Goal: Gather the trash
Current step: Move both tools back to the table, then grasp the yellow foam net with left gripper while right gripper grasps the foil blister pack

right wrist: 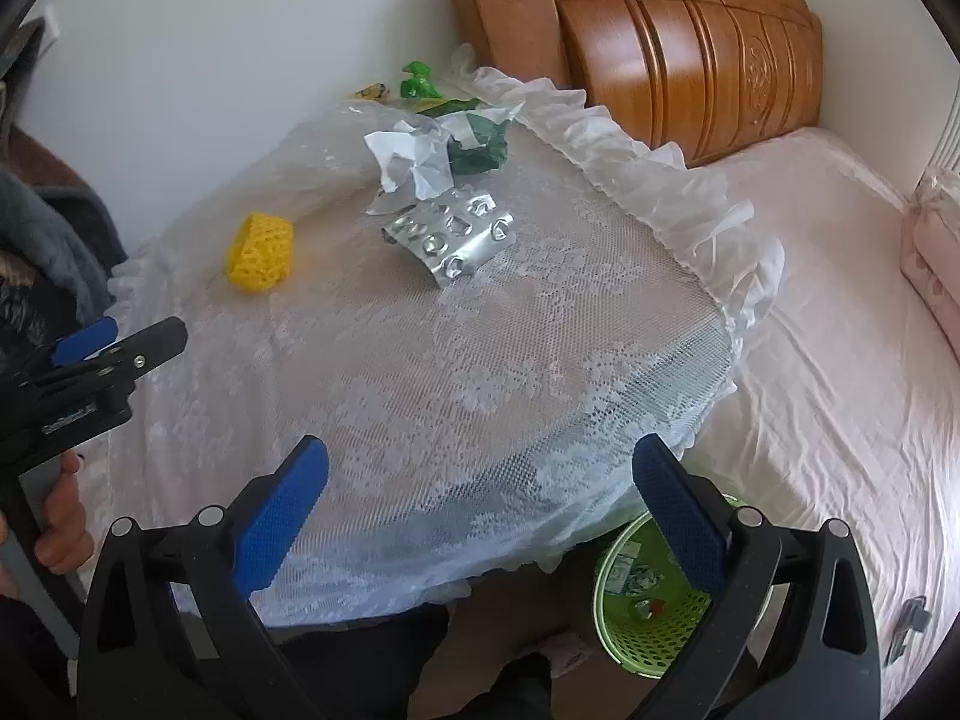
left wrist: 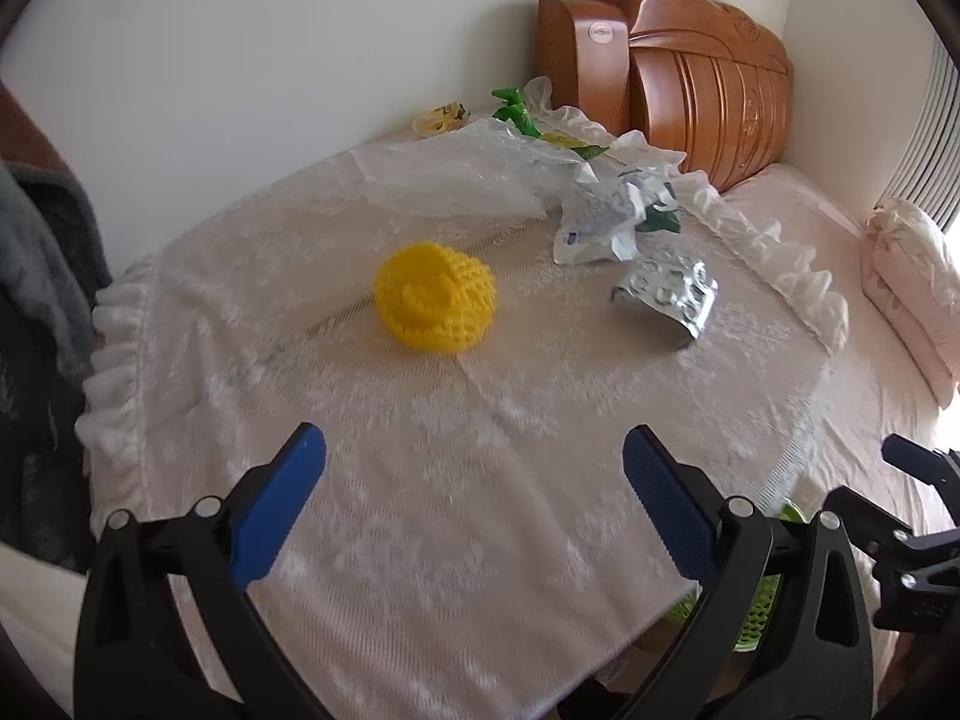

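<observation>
- Yellow foam fruit net (left wrist: 435,297), rolled into a squat ring, lies alone on the lace-covered bench (left wrist: 480,480).
- Silver blister pack (right wrist: 453,231), emptied and bent, lies near mid-bench.
- Crumpled white wrapper (right wrist: 414,162) sits just behind it, touching green packaging (right wrist: 480,147).
- Clear plastic bag (left wrist: 456,165) is spread flat at the far edge.
- Green mesh basket (right wrist: 651,612) stands on the floor below the bench edge, scraps inside.

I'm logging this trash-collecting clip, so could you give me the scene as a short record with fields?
surface: table under a white lace cloth, beside a bed
trash on table: yellow foam net; empty silver blister pack; crumpled white wrapper; clear plastic sheet; green wrappers at the far edge
bin: green basket on the floor by the table, a few scraps inside
left gripper: fingers open, empty, over the near table edge
right gripper: fingers open, empty
</observation>
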